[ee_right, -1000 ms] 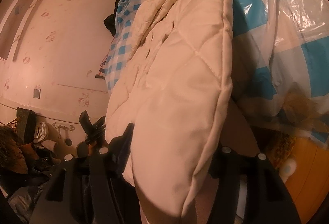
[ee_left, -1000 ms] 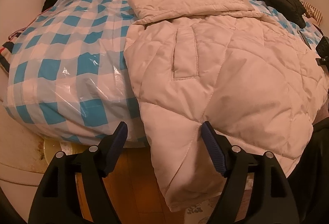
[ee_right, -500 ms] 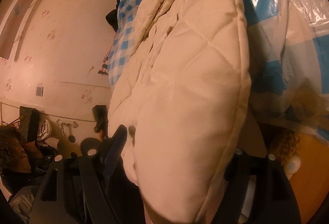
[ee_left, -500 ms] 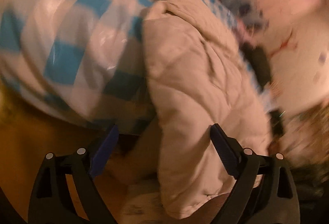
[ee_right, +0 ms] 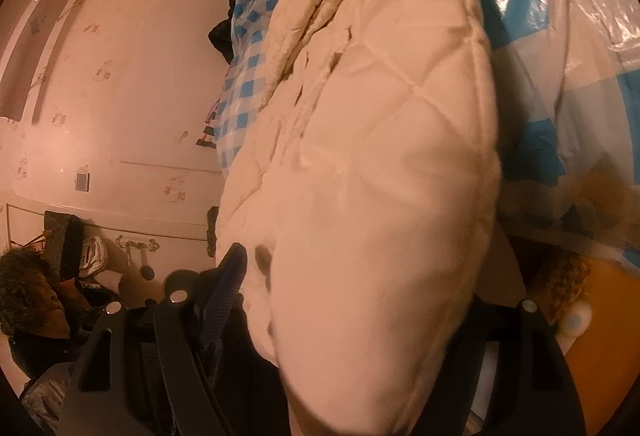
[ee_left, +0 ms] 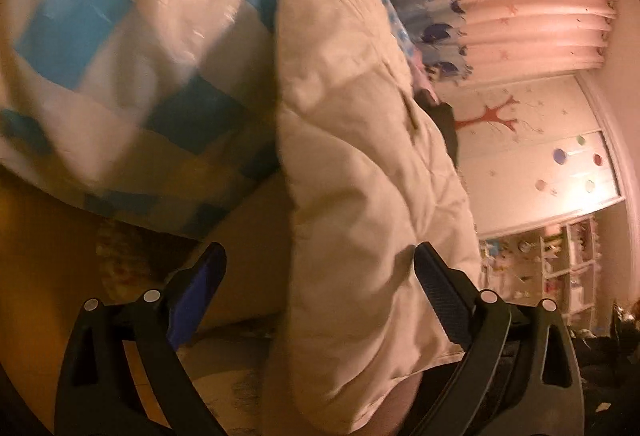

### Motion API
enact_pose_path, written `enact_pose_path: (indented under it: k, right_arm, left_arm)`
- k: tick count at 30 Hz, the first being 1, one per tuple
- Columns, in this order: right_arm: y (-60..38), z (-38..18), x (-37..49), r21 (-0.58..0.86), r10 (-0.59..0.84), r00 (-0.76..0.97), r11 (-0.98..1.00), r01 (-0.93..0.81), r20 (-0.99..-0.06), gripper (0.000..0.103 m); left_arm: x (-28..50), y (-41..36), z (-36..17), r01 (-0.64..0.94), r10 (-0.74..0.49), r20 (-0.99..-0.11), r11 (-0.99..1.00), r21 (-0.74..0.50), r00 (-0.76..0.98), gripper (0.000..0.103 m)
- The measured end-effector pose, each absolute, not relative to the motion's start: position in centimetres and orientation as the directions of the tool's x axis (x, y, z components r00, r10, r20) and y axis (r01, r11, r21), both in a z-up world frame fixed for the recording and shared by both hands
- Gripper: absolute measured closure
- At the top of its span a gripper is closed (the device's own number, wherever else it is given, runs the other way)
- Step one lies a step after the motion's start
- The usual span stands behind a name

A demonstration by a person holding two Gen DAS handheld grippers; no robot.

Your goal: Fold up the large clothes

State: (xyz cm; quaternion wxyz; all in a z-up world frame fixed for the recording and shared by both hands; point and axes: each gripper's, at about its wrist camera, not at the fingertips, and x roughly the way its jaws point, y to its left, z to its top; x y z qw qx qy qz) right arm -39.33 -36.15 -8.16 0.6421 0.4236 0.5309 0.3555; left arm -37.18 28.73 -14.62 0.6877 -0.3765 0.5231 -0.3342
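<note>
Nearest the left gripper (ee_left: 320, 276), the hem of the cream quilted jacket (ee_left: 360, 176) hangs between its spread, unclenched jaws. To grip well, it should bite deep enough to catch all padded layers (puffy fabric likely slips) before lifting the hem. The right gripper (ee_right: 352, 296) likewise straddles the hem; its right finger is hidden, so whether it grasps cannot be told. Both point forward along the jacket, rolled sideways. Beyond, the jacket lies across the blue-checked bed cover (ee_left: 100, 36).
</note>
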Motion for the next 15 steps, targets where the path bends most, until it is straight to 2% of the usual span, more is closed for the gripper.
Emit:
enact_pose_path:
  k: [5, 6, 7, 8, 10, 12, 13, 15]
  right_arm:
    - [-35.6, -7.8, -39.3, 0.908, 0.894, 0.184, 0.419, -0.024, -0.408, 0.030]
    - [-35.6, -7.7, -39.3, 0.900, 0.886, 0.196, 0.434, -0.033, -0.420, 0.041]
    - [-35.7, -7.5, -39.3, 0.897, 0.882, 0.202, 0.441, -0.040, -0.425, 0.052]
    - [-35.6, -7.4, -39.3, 0.895, 0.881, 0.205, 0.444, -0.046, -0.427, 0.057]
    - [-35.4, -7.0, -39.4, 0.880, 0.868, 0.214, 0.471, -0.064, -0.449, 0.060]
    - [-35.2, -6.6, -39.4, 0.873, 0.862, 0.217, 0.482, -0.075, -0.457, 0.062]
    - [-35.2, -6.6, -39.4, 0.872, 0.861, 0.216, 0.484, -0.076, -0.460, 0.062]
    - [-35.2, -6.7, -39.4, 0.873, 0.863, 0.213, 0.482, -0.074, -0.458, 0.062]
  left_arm:
    - [-36.9, 25.9, -14.4, 0.112, -0.864, -0.472, 0.494, -0.862, 0.178, 0.012]
    - [-37.0, 25.7, -14.3, 0.112, -0.851, -0.490, 0.515, -0.850, 0.189, 0.014]
    - [-37.0, 25.6, -14.0, 0.111, -0.836, -0.508, 0.536, -0.837, 0.207, 0.028]
    - [-36.9, 25.6, -13.2, 0.118, -0.822, -0.523, 0.556, -0.823, 0.226, 0.036]
    - [-37.2, 25.3, -11.3, 0.155, -0.763, -0.591, 0.638, -0.754, 0.262, 0.055]
    - [-37.8, 23.6, -8.5, 0.228, -0.666, -0.685, 0.745, -0.626, 0.295, 0.065]
    - [-38.1, 22.5, -7.3, 0.254, -0.599, -0.738, 0.801, -0.542, 0.312, 0.068]
    - [-38.3, 21.1, -5.8, 0.291, -0.519, -0.788, 0.850, -0.438, 0.331, 0.071]
